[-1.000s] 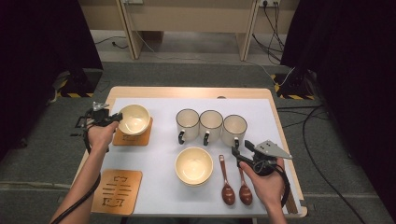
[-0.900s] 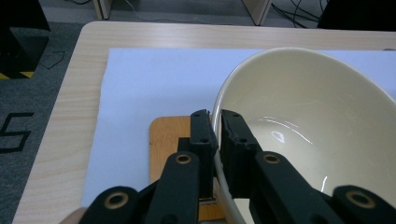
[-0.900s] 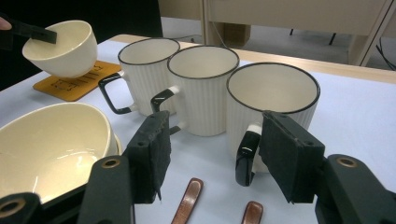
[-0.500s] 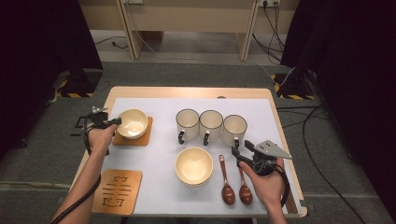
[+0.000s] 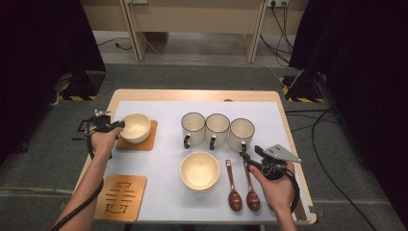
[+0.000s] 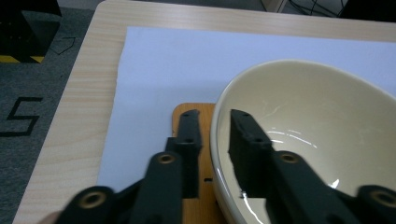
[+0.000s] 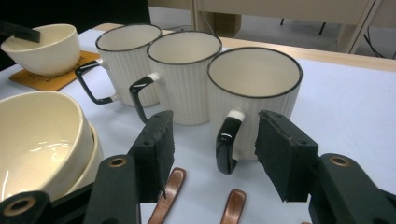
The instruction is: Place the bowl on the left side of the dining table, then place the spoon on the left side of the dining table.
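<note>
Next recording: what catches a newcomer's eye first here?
The left claw astride the rim of a cream bowl on an orange coaster, far left; its jaws have just been opening. Three ribbed mugs line up mid-table, the right claw open around the handle of the rightmost mug.

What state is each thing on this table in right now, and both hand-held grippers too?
Bowl on coaster: upright, empty.
Left hand-held gripper: jaws just opening, astride the bowl's rim.
Right hand-held gripper: open, closing slightly, around the nearest mug's handle, not touching.
Three mugs: upright, empty.
Stacked bowls: upright.
Two spoons: lying flat.
Spare coaster: bare.
</note>
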